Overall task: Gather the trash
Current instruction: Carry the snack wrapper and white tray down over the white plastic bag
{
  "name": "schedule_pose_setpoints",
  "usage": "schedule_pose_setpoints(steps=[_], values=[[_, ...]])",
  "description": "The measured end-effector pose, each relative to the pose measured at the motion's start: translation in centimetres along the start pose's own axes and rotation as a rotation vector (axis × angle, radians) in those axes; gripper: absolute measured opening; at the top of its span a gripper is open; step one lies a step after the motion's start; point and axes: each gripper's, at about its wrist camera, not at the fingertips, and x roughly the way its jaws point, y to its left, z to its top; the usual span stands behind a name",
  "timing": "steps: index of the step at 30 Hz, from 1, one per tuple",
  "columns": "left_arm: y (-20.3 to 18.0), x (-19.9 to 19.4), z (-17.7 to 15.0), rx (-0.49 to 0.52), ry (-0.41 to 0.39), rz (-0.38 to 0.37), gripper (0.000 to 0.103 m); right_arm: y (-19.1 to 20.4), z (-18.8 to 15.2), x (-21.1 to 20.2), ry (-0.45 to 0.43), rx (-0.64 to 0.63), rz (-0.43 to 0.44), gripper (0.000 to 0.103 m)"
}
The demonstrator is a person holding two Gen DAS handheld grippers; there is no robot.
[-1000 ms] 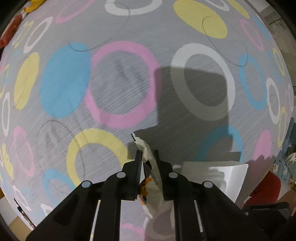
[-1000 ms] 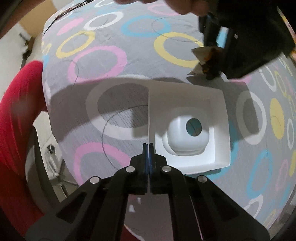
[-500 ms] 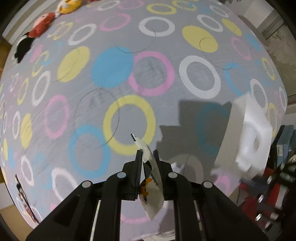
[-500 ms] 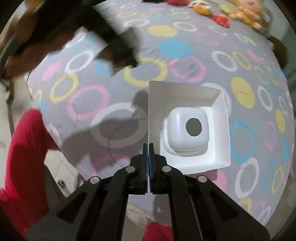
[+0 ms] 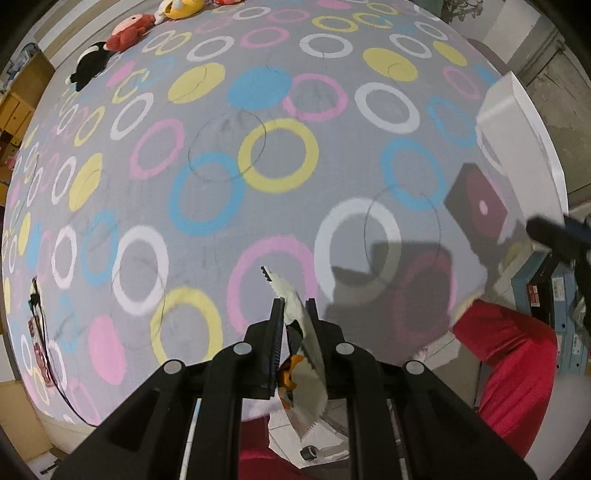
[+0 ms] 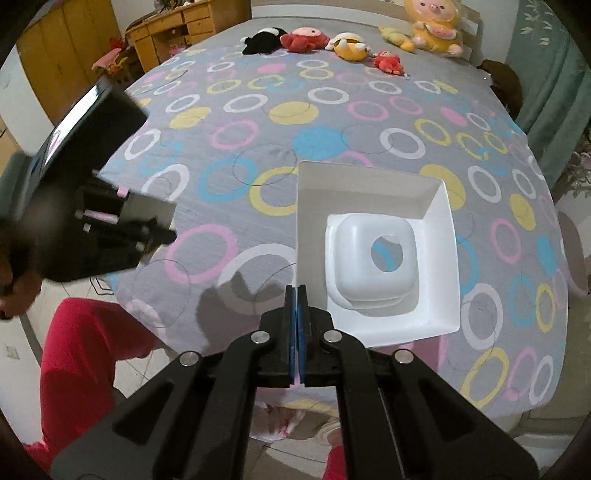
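Observation:
My left gripper is shut on a crumpled white snack wrapper with an orange patch and serrated ends, held above the bed's near edge. My right gripper is shut on the left wall of a white square bin lid with a round hole in its raised middle, held above the bed. The lid also shows blurred in the left wrist view at the right edge. The left gripper shows as a dark blurred shape in the right wrist view at the left.
The bed has a grey cover with coloured rings. Several plush toys lie along its far side. A red chair stands by the near edge. Wooden furniture stands beyond the bed.
Both grippers have risen and pulled back from the bed. The lid has been lifted off the cover and moved away to the right of the left gripper. The wrapper stays clamped.

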Motion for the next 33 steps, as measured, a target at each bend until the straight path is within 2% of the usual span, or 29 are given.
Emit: schedule_pose_setpoints(steps=[3, 9, 17, 22, 26, 33], values=[[0.0, -1.0, -2.4, -0.026, -0.012, -0.019, 0.013, 1.2, -0.8, -0.6, -0.016, 0.018, -0.008, 0.002], [-0.9, -2.4, -6.8, -0.056, -0.051, 0.013, 0.013, 3.8, -3.2, -1.7, -0.029, 0.027, -0.031, 0.002], [-3.9, -2.4, -13.5, -0.1, -0.056, -0.025, 0.013, 8.2, -7.9, -3.6, -0.051, 0.036, 0.018, 0.002], [-6.0, -2.0, -16.9, -0.106, -0.063, -0.023, 0.013, 10.0, -10.9, -4.9, -0.06, 0.021, 0.03, 0.002], [-7.7, -1.3, -18.9, -0.122, -0.072, -0.039, 0.013, 10.8, -13.5, -5.7, -0.077, 0.013, 0.018, 0.002], [-10.0, -0.3, -20.8, -0.143, -0.104, -0.007, 0.013, 10.4, -17.3, -5.3, -0.069, 0.049, 0.011, 0.002]])
